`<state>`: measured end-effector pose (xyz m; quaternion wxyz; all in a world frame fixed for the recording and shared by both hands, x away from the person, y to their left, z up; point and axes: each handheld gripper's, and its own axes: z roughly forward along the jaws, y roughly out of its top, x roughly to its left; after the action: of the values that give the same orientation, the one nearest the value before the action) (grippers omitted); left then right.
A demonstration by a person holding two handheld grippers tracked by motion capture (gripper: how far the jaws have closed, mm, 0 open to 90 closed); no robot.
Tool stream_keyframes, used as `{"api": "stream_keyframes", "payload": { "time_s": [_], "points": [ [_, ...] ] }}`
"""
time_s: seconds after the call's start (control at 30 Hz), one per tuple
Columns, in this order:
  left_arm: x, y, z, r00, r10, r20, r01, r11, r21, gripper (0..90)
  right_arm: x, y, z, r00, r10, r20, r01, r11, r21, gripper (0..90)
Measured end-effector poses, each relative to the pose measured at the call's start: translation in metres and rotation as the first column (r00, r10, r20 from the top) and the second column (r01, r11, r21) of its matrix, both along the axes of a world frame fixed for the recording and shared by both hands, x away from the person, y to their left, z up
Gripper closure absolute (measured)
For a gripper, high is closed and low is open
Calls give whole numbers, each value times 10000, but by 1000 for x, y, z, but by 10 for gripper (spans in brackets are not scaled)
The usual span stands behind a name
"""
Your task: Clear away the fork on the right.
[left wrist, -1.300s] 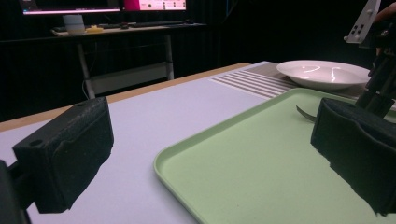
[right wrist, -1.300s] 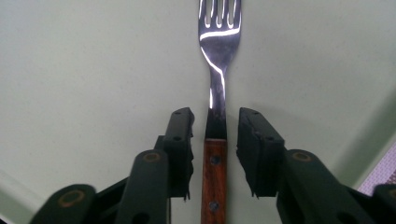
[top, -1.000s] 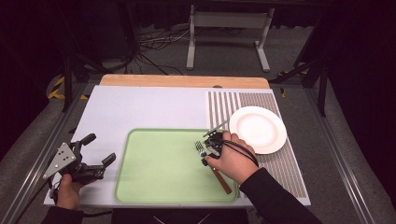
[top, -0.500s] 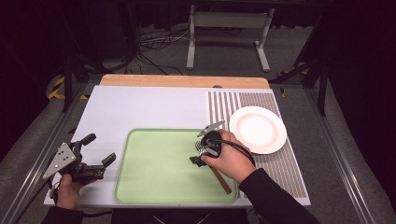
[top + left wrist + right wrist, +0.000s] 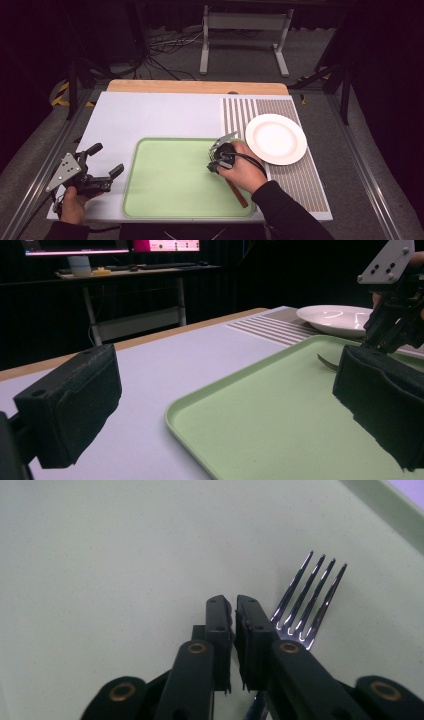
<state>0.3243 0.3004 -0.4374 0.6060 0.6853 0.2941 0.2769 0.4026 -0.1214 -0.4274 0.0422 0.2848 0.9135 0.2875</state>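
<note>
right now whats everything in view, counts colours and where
tray: one, pale green, on the near middle of the table
fork: one, silver tines with a brown handle, lying on the tray's right part, tines beside the right gripper's fingers, not between them
plate: one, white, on the striped mat right of the tray
striped mat: one, brown and white, on the table's right side
table top: one, white, with a wooden strip along the far edge
metal stand: one, grey, on the floor beyond the table
left gripper: black, open, held over the near left corner of the table
right gripper: black, fingers shut with nothing between them, over the tray
</note>
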Motion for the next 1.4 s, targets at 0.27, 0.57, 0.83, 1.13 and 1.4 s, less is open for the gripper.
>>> {"api": "stream_keyframes", "payload": {
  "time_s": [0.27, 0.57, 0.83, 1.13, 1.4],
  "points": [
    [0, 0, 0, 10000, 10, 41, -10, 10000, -32, 1, 4, -2, -6, 9998, -111, 148, 114, 9998, -183, 900],
    [0, 0, 0, 10000, 5, 40, -5, 10000, -11, 1, 5, -2, -8, 9997, -150, 198, 155, 9995, -266, 900],
    [0, 0, 0, 10000, 7, 41, -7, 10000, -26, 1, 7, -3, -7, 9994, -213, 259, 224, 9989, -404, 900],
    [0, 0, 0, 10000, 15, 35, -14, 10000, -36, 0, 10, -12, -6, 9983, -445, 364, 465, 9974, -552, 900],
    [0, 0, 0, 10000, 20, 31, -20, 10000, -31, 1, 14, -26, -6, 9950, -887, 449, 914, 9939, -619, 900]
  ]
}}
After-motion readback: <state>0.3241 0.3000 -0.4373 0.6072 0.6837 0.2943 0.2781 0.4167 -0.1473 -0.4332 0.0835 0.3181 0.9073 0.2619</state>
